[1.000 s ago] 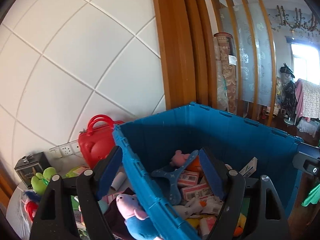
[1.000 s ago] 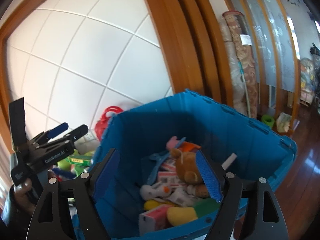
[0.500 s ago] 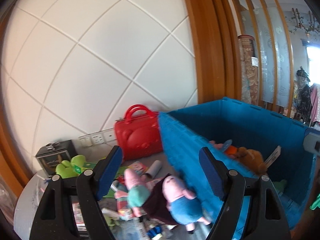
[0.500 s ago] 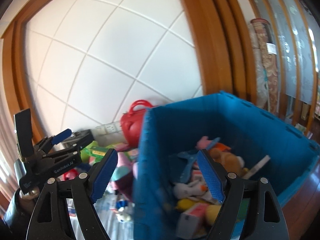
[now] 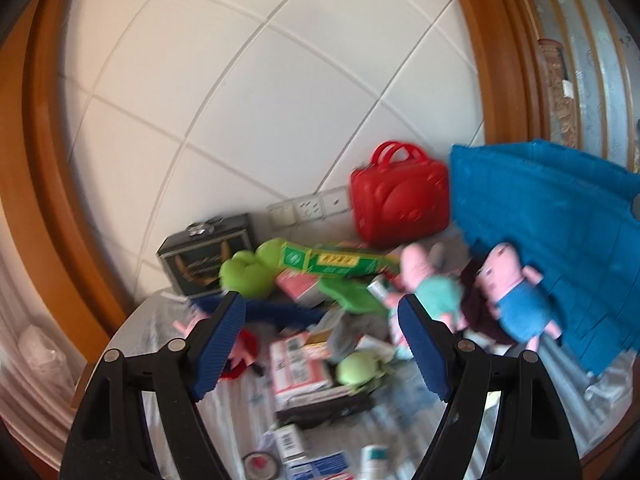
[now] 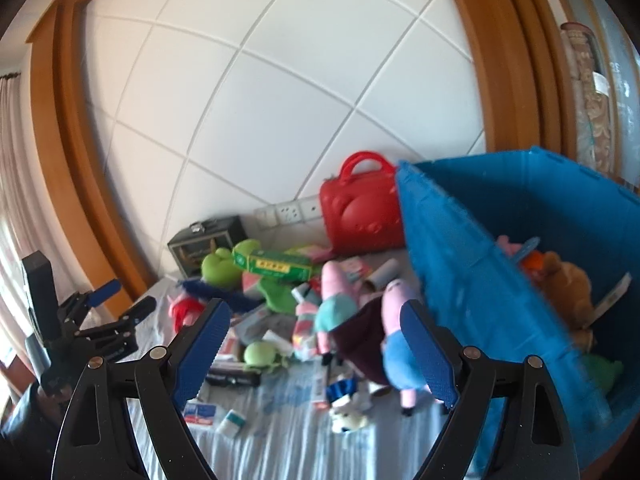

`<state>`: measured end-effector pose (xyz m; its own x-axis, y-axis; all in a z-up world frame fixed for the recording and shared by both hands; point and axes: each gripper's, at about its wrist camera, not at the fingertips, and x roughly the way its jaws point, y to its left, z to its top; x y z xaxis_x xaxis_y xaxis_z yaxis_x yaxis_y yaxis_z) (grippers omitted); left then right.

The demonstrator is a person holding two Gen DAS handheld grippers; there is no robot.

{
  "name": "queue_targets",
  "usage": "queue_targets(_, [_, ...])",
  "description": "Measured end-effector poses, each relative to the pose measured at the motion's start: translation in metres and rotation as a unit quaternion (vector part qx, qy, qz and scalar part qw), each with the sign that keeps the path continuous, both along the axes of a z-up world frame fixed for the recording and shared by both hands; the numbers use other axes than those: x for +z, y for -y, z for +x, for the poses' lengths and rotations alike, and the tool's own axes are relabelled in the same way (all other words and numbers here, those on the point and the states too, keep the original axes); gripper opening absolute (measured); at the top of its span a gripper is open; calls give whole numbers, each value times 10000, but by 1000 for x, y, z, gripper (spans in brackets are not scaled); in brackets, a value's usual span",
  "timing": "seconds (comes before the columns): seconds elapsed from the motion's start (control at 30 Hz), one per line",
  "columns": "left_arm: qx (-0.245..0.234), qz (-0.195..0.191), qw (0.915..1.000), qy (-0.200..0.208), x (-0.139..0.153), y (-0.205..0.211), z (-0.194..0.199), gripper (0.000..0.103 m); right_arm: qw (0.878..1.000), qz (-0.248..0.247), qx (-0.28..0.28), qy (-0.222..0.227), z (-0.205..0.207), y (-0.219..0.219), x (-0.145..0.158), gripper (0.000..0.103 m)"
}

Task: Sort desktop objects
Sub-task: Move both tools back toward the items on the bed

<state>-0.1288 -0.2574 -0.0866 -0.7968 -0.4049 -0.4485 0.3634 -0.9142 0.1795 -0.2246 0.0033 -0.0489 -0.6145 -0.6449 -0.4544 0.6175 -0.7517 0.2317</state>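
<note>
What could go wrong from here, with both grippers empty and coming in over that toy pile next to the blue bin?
1. The pile is dense: the right gripper could pinch the teal pig plush along with the blue pig plush leaning against it.
2. The blue bin wall stands close; a jaw may clip it.
3. Both views are motion-blurred, so aiming is uncertain.

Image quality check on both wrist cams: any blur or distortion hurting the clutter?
Left wrist: heavy motion smear; the green box lettering and the cartons below are unreadable, wall lines bow from fisheye. Right wrist: milder blur, blue bin edge soft, plush pig recognisable; bright window glare at left edge.
</note>
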Motion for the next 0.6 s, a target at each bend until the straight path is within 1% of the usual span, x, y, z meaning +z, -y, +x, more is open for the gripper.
queue_targets(0.1, [217, 136, 9995, 199, -17, 29, 14, 79, 9996, 207, 179, 113, 8, 26, -18, 88])
queue_targets(0.2, [338, 424, 9981, 286, -36, 52, 29, 79, 9977, 409, 437, 305, 9, 50, -37, 88])
queue_targets(0.3, [477, 440, 9970, 431, -59, 60, 38, 79, 9943, 690, 720, 386, 8, 71, -58, 88])
queue_targets(0.43, [370, 548, 9949, 766, -95, 61, 45, 79, 9869, 918, 1060, 794, 3, 92, -91, 88])
queue_targets(0.5, [326, 578, 9933, 941, -112, 61, 46, 79, 9811, 1111, 1225, 1003, 0, 103, -109, 87])
queue_targets(0.6, [181, 833, 9903, 1095, -131, 62, 43, 79, 9775, 1300, 1279, 1060, -7, 111, -129, 87])
